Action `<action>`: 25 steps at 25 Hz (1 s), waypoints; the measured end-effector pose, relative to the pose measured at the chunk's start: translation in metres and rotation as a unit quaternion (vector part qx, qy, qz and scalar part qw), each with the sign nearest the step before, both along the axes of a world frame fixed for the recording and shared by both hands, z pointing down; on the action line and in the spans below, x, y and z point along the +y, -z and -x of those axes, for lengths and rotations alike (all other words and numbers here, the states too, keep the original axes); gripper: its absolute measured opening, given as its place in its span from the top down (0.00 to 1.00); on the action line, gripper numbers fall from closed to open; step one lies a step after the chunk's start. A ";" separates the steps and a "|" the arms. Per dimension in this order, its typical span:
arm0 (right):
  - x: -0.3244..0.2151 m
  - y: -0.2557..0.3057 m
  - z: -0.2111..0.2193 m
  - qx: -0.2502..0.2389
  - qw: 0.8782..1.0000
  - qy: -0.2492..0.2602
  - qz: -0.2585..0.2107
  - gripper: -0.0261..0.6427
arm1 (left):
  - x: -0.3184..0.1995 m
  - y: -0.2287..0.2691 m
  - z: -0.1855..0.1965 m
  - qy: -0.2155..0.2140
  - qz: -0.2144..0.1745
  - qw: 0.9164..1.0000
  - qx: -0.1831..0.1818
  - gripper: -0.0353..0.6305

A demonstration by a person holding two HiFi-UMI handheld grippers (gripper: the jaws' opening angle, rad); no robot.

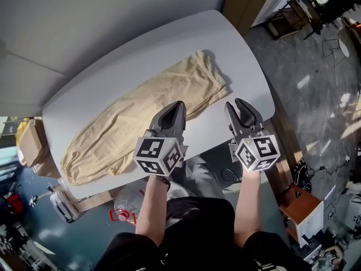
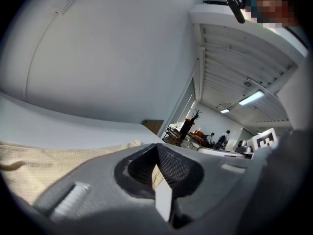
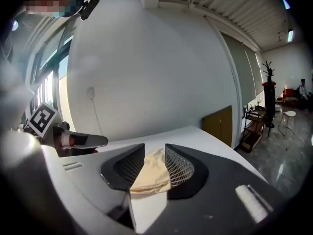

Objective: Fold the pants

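1. ahead of both pairs of jaws, the pants (image 1: 141, 114) are lying stretched out long across the table (image 1: 237, 49), and nothing is lifting them.
2. they are looking already doubled lengthwise, one leg seeming to be resting on the other in a single long strip. i am judging that from the narrow outline, not from any seam i can see.
3. the crosswise folds are not yet showing. the strip is running its full length, so bringing one end over toward the other is looking like the work left.
4. the left gripper (image 1: 174, 113) is hanging just over the near edge of the strip, about midway along it. its jaws are sitting together at the tips, with only a sliver of cloth showing below them and nothing appearing pinched.
5. the right gripper (image 1: 243, 110) is hovering over bare tabletop beside the strip, nearer its flared end, with its jaws standing apart. that end of the cloth is showing through the gap, beyond the tips, and the pads are not touching it.
6. the cloth is showing as a pale yellow-beige, light woven stuff with a fine crinkled grain. it is slumping in soft ripples and gathering into small pleats at the flared end, so i am expecting it to be limp and to slide easily.
7. the tabletop is reading as smooth, matte white with rounded corners, while the jaw pads are showing dark grey with ribbed or meshed faces.
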State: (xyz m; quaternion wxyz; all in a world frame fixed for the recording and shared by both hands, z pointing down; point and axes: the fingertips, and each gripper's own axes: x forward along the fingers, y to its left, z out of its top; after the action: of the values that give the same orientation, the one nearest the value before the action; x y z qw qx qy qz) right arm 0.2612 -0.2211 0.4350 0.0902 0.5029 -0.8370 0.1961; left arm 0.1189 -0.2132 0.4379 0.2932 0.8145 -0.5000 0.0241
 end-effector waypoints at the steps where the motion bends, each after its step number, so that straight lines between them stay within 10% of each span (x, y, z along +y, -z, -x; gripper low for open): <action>1: -0.003 -0.009 -0.005 0.003 1.000 -0.002 0.010 0.75 | -0.004 -0.006 -0.005 -0.003 0.006 1.000 -0.001 0.94; 25: -0.086 -0.169 -0.012 0.064 0.980 0.016 0.190 0.59 | -0.054 -0.107 -0.026 0.001 0.101 0.995 -0.011 0.94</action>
State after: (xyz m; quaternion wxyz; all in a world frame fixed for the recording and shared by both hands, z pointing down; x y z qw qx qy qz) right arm 0.2731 -0.3075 0.6039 0.2406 0.4747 -0.7847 0.3178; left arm 0.1452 -0.2676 0.5453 0.3680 0.7801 -0.4990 0.0831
